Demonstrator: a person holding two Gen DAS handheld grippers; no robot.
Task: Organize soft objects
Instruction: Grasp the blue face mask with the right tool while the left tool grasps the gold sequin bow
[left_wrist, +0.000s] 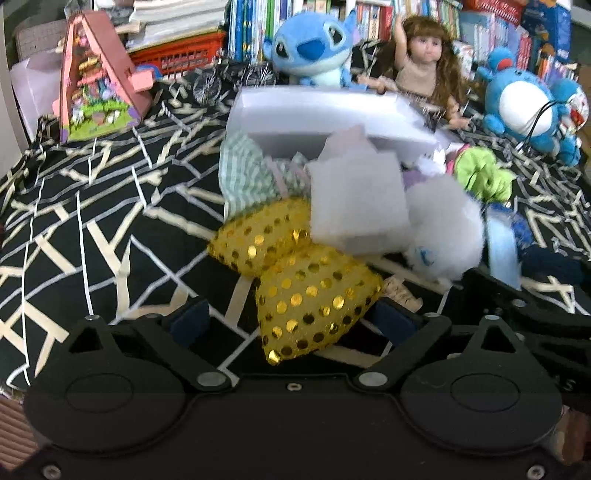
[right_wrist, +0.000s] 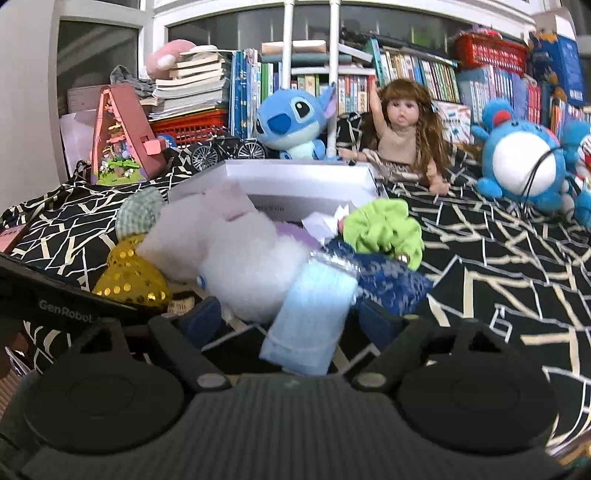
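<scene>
Left tongs (left_wrist: 295, 321) stand apart around the sequinned yellow bow (left_wrist: 295, 280). Right tongs (right_wrist: 291, 317) stand apart around the pale blue cloth (right_wrist: 310, 321). Both look light and limp; grip mid-body.

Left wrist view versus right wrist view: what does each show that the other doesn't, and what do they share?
Only the left wrist view shows the left gripper, open around the gold sequin pouch's near end. Only the right wrist view shows the right gripper, open around the light blue cloth, plus white shelf posts. Both show the white box, green scrunchie, white fluff, blue plush and doll.
</scene>
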